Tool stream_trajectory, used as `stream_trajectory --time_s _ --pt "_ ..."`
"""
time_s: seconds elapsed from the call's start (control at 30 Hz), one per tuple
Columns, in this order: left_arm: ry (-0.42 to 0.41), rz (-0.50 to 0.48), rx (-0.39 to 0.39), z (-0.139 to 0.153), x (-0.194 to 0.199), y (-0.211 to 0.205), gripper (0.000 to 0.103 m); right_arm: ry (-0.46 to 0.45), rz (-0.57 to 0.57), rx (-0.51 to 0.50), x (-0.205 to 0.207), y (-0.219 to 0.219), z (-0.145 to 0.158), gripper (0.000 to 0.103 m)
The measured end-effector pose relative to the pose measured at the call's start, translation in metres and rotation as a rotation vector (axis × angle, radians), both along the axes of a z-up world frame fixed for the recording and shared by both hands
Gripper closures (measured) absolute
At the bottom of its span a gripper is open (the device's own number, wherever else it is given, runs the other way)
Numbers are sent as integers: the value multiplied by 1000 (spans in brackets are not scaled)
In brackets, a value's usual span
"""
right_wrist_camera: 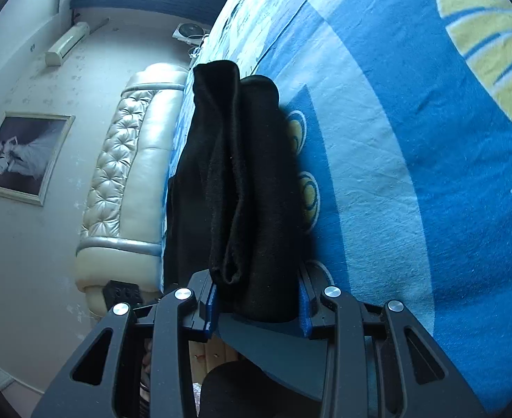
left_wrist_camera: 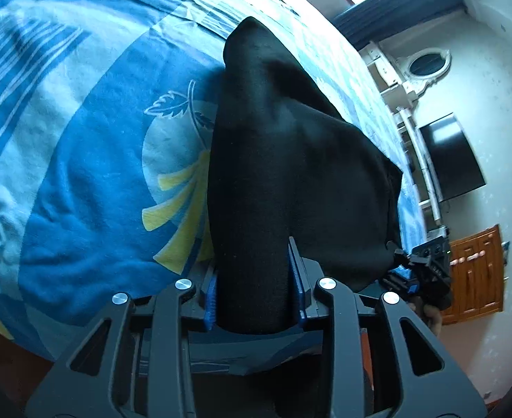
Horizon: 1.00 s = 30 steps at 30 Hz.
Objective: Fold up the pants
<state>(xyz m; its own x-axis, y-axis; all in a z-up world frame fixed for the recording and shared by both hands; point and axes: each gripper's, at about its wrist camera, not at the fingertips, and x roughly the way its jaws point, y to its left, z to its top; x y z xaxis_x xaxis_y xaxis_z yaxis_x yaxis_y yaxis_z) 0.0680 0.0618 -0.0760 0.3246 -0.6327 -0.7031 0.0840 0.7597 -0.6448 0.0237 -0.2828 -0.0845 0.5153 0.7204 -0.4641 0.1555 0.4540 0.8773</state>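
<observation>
My left gripper (left_wrist_camera: 254, 289) is clamped on a thick bunch of the black pants (left_wrist_camera: 284, 160), which rise toward twelve o'clock over the blue bedsheet (left_wrist_camera: 82, 191). My right gripper (right_wrist_camera: 257, 299) pinches another layered bunch. The cloth looks soft, light and floppy; I'd hold edges and corners.

A bed covered by a blue cotton sheet (left_wrist_camera: 82, 181) (pale bands, yellow fan motifs) carries the black knit pants (left_wrist_camera: 291, 160), partly lifted.
</observation>
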Motion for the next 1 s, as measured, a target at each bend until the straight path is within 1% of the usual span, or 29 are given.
stream_trajectory --time_s 0.17,0.37,0.63,0.73,0.77,0.83,0.9,0.93,1.0 --pt "-21 -12 16 2 -2 -2 71 -3 1 3 -1 1 1 68" --pt "-23 -8 10 2 -10 -2 70 -8 5 5 -4 0 0 68" --pt "-24 -8 15 2 -10 -2 69 -7 4 7 -4 0 -1 68" --pt "-28 -8 25 2 -10 -2 63 -11 5 15 -4 0 0 67" --pt "-30 -7 29 3 -10 -2 57 -11 5 21 -4 0 0 66" --pt "-36 -5 35 4 -10 -1 52 -14 5 41 -4 -2 0 64" --pt "-43 -4 48 4 -10 0 41 -16 3 67 -4 -5 -1 62" --pt "-48 -2 59 5 -11 0 39 -15 2 77 -5 -5 -1 61" --pt "-60 -1 81 6 -13 0 30 -12 -3 93 -6 -7 -2 60"
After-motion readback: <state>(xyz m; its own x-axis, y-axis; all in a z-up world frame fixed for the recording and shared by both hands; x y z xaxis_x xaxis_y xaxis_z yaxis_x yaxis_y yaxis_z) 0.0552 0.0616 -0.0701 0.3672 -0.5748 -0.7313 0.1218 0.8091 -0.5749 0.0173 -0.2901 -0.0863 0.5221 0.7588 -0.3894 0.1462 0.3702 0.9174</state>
